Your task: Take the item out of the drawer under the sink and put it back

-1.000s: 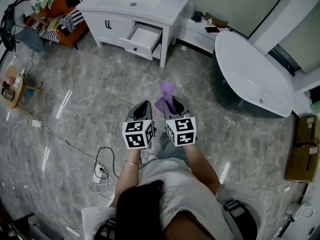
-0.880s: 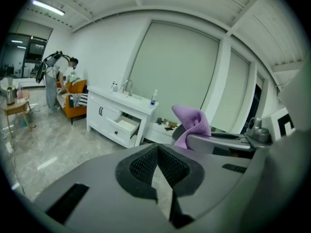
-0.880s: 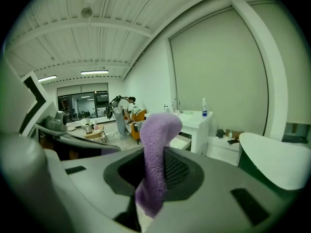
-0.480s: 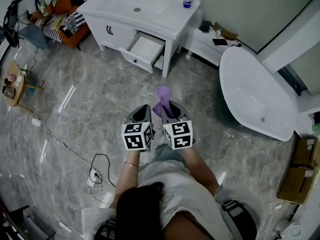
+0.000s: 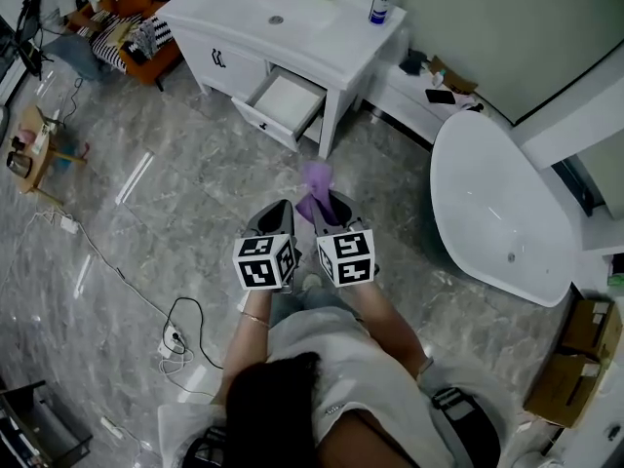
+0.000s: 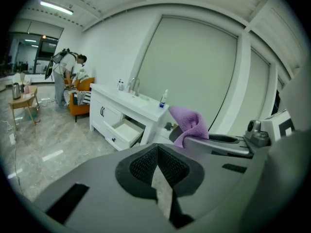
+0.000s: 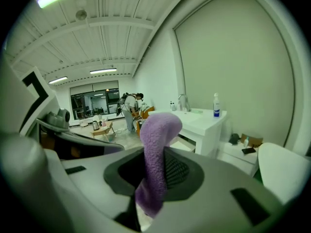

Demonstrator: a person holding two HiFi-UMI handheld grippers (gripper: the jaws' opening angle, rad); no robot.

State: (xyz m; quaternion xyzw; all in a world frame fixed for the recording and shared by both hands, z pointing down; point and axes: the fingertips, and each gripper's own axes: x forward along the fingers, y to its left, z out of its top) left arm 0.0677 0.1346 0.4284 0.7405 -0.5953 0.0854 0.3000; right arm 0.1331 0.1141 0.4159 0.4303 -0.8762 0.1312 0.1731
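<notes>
Right gripper view: our right gripper (image 7: 154,178) clamped a purple cloth (image 7: 158,135). Beside it, our left gripper (image 6: 158,171) was closed, empty.

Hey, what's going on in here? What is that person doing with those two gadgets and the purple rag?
A person stands on the bathroom floor with a gripper in each hand. The right gripper has its jaws closed on a purple cloth. The left gripper is shut, with nothing in it. Ahead of them, the drawer under the sink is pulled open and looks empty, so the cloth is out and not yet put back.
</notes>
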